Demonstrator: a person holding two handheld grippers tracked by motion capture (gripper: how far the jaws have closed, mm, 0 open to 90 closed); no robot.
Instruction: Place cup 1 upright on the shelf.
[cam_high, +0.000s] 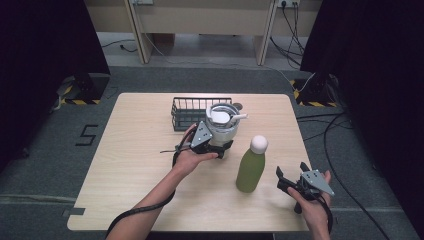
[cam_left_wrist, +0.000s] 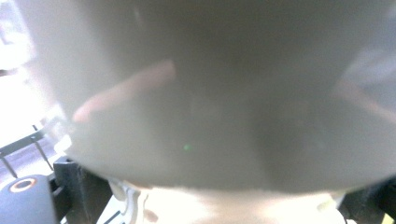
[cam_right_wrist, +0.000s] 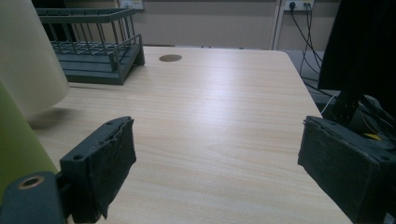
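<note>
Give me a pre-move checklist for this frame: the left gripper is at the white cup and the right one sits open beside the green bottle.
1. Left gripper closed on the white cup: ok, its jaws hug the cup's base in the high view.
2. Cup upright: ok; whether it rests on the table or is lifted: cannot tell.
3. Lid and white piece on the cup's top seated firmly: cannot tell.
4. Right gripper open and empty: ok, jaws spread wide in the right gripper view.
5. Green bottle upright, apart from the cup: ok.
6. Wire basket behind the cup free to receive things: ok, it looks empty.
</note>
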